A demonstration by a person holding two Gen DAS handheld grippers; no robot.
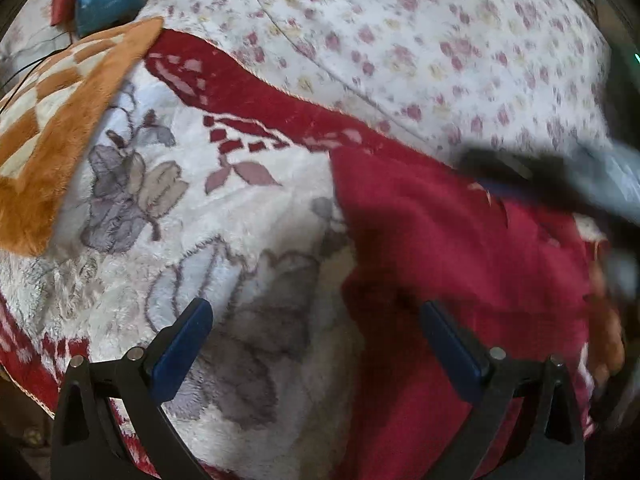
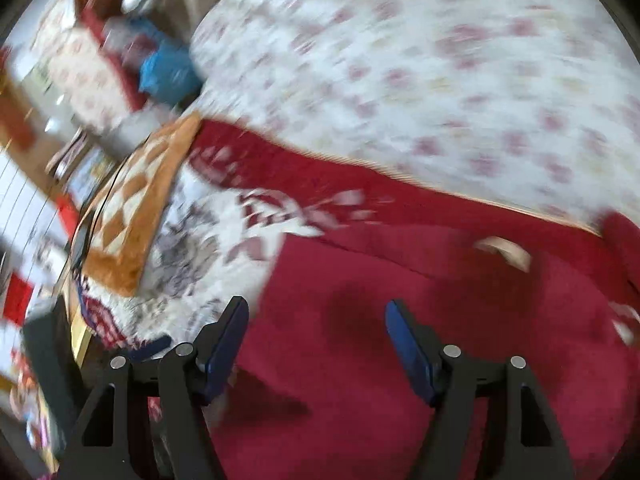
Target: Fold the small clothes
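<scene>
Hand-held grippers, left (image 1: pixel 316 344) and right (image 2: pixel 316 344), both spread wide and empty above the red garment (image 2: pixel 400 320).
Your garment lies flat on the blanket (image 1: pixel 200 220); next, judge an edge and pinch it.

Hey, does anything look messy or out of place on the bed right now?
Nothing spilled or torn. The dark red fleece garment lies rumpled, unfolded, on the white floral plush blanket; the orange checkered plush cloth overlaps that blanket's corner askew.
</scene>
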